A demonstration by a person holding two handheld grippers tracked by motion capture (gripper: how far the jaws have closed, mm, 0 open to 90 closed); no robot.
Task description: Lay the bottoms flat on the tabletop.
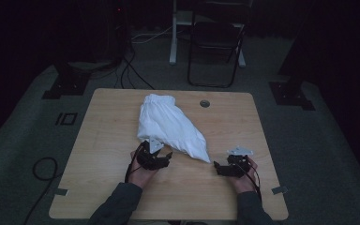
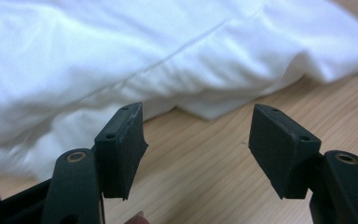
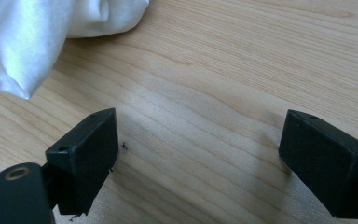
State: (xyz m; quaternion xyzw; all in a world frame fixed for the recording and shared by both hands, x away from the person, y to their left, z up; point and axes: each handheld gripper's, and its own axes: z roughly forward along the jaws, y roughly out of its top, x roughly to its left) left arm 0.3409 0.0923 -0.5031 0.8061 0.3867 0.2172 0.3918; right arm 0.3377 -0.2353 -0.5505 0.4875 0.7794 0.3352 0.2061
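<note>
High view: light wooden counter [image 1: 103,154] with rounded corners, on a dim grey carpeted floor [image 1: 18,140]. A crumpled white cloth garment [image 1: 168,124] with a gathered, elastic-looking end lies on the counter's middle, that gathered end toward the far edge, the other end tapering to a point toward the near right.

Left gripper [image 1: 165,157], black, sits just at the garment's near edge, on its left side, held by a hand coming in from below in a grey sleeve [image 1: 117,204]. Right gripper [image 1: 219,168], black with a grey three-cornered plate on top, rests low over bare wood, just right of the garment's pointed tip, close to it but apart from it.

Left gripper view: jaws spread wide, nothing between them but wood grain. The garment [image 2: 121,51] lies just beyond the jaw tips, a stitched seam running across it and folded layers stacked at its near edge. No contact between pads and cloth that I can see.

Right gripper view: jaws spread wide over bare counter [image 3: 223,70], nothing pinched. The garment's pointed corner [image 3: 32,42] lies at upper left, beyond the left jaw, not touching it.

Far side, off the counter: a black folding chair [image 1: 215,42], a white stand leg [image 1: 174,33], black cables [image 1: 131,70] on the floor. A round grommet hole [image 1: 205,103] in the counter near the far edge.
</note>
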